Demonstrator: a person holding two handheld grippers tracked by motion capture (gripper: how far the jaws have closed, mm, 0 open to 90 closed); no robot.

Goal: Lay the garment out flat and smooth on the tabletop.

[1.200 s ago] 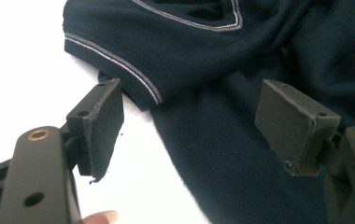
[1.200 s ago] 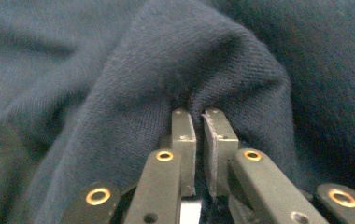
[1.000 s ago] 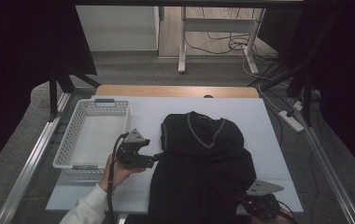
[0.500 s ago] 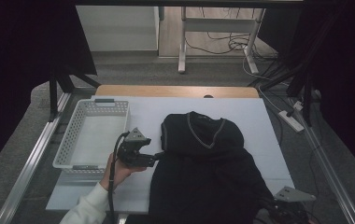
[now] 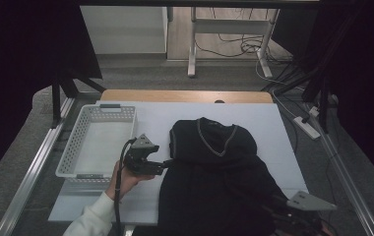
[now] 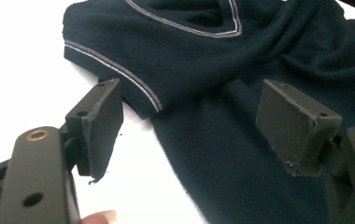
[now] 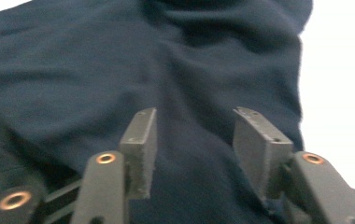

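Basket (image 5: 96,142) at table's (image 5: 268,123) left edge, left gripper (image 5: 168,163) open at sweater's (image 5: 214,182) left side, sweater flat mid-table, right gripper (image 7: 192,135) near front right corner, jaws just opening, apparently holding nothing.

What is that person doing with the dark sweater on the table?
A person is working on a dark sweater spread on the white table, with a hand-held gripper in each hand. The left hand-held gripper hovers open at the sweater's sleeve edge, holding nothing. The right hand-held gripper sits above the sweater's lower part; its jaws have just been opening, with nothing between them. A white basket waits beside the sweater.
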